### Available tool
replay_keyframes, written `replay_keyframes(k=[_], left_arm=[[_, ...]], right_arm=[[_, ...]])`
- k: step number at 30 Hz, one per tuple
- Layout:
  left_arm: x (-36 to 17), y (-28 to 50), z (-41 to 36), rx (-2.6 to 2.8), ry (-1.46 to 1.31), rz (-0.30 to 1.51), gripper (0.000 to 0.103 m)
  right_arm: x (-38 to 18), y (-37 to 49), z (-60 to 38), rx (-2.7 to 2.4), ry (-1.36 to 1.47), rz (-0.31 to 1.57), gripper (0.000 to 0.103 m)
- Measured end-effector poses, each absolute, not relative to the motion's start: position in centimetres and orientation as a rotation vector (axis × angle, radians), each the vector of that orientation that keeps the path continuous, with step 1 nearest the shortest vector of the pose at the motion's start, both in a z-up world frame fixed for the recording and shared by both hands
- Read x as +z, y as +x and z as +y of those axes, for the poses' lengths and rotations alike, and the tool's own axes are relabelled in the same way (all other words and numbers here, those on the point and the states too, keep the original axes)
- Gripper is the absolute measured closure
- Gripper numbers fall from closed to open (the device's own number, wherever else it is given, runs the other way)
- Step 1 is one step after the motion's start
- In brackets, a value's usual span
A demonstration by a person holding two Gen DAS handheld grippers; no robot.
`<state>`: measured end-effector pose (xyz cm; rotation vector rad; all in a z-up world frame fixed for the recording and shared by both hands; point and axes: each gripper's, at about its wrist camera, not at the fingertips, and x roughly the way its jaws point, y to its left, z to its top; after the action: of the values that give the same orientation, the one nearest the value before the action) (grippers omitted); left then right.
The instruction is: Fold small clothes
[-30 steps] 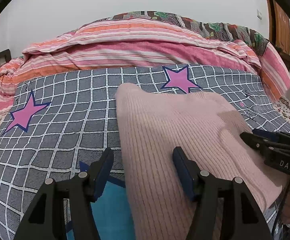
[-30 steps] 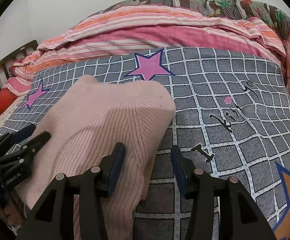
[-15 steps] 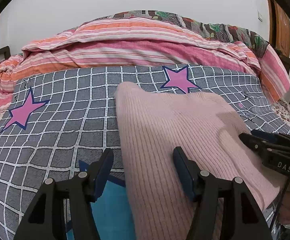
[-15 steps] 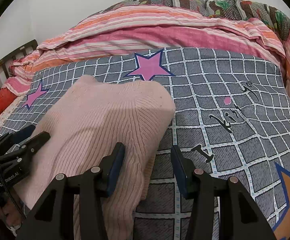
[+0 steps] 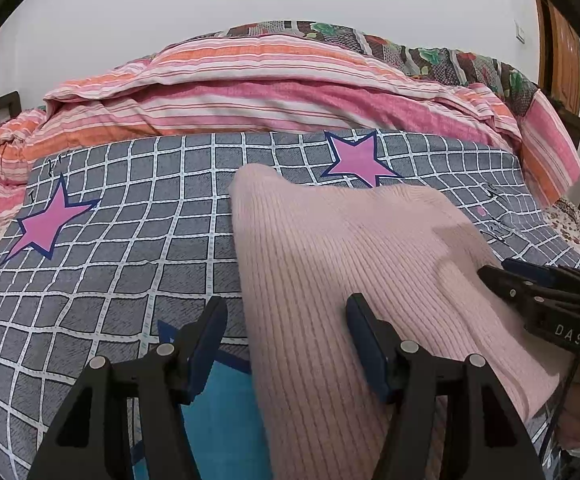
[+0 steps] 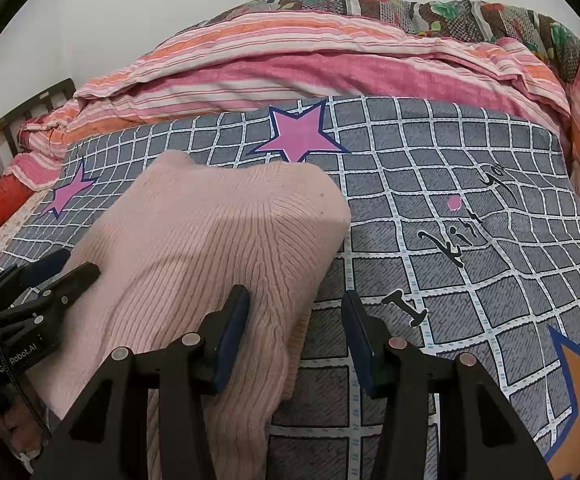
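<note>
Sweater (image 5: 354, 264) position unchanged since a second ago; both grippers equally static. Pink knit lies folded on grey checked bedspread (image 5: 130, 240), toward the near edge. Left gripper (image 5: 286, 336) jaws part-open astride the sweater's left edge, not pinching. Right gripper (image 6: 294, 328) likewise astride the right edge. Bare bedspread either side; striped quilt (image 5: 270, 92) bounds the far edge.

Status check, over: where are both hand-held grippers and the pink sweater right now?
Left hand-held gripper open, straddling sweater's left edge. Right hand-held gripper open, at its right edge. Pink knit sweater flat on checked bedsheet. Nothing in the way.
</note>
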<state>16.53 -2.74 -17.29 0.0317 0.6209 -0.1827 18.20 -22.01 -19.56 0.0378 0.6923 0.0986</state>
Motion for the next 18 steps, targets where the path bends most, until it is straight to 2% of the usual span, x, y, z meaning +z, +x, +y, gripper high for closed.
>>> replay_keyframes(k=[14, 16, 18], left_arm=[[-16.6, 16.8, -0.9, -0.236, -0.073, 0.610, 0.041], [-16.6, 17.0, -0.6, -0.249, -0.092, 0.618, 0.041], [-16.6, 17.2, -0.5, -0.256, -0.099, 0.622, 0.041]], right_arm=[[-19.0, 19.6, -22.9, 0.139, 0.173, 0.697, 0.055], [-19.1, 19.9, -22.9, 0.151, 0.201, 0.701, 0.058], [-19.1, 20.2, -22.9, 0.176, 0.227, 0.707, 0.068]])
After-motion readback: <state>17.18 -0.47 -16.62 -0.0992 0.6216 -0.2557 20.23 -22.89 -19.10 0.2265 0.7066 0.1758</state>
